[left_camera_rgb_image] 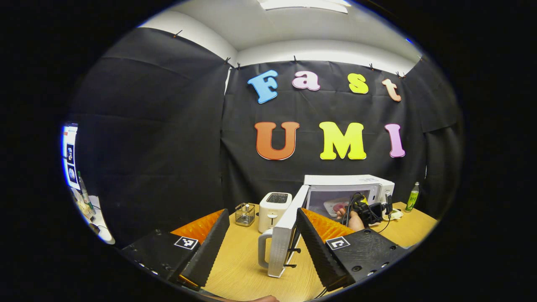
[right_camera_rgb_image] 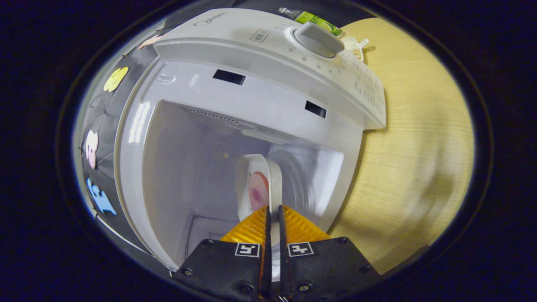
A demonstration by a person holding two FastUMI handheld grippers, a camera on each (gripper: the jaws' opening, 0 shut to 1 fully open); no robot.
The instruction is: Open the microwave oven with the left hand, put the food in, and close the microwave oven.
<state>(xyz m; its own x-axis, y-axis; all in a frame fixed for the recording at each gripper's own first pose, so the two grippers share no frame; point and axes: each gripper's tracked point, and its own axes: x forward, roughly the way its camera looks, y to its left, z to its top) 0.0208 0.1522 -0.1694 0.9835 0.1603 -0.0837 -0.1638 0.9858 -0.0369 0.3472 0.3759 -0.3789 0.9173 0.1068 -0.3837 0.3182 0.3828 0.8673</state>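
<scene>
White plastic-and-metal microwave oven (left_camera_rgb_image: 350, 188) stood at the far side of the pale wooden table (left_camera_rgb_image: 243, 268), its white door (left_camera_rgb_image: 282, 235) swung fully open toward 7 o'clock of the cavity in the left gripper view, evidently to leave the mouth free for loading. Right gripper (right_camera_rgb_image: 273, 218) was clamped on the rim of a white round plate (right_camera_rgb_image: 256, 184) carrying a pink slice of food (right_camera_rgb_image: 258, 192); the plate sat edge-on between both fingers. It was held just inside the cavity, and whether it touched the floor could not be told. In the right gripper view the oven appeared rolled, so the holding hand was judged to be turned on its side, reaching forward. Left gripper (left_camera_rgb_image: 262, 239) hung back near the table's front, fingers wide apart and holding nothing, level and pointed at the open door, well placed, in my judgement, for closing it. A white toaster (left_camera_rgb_image: 273, 209) stood at 9 o'clock of the oven.
</scene>
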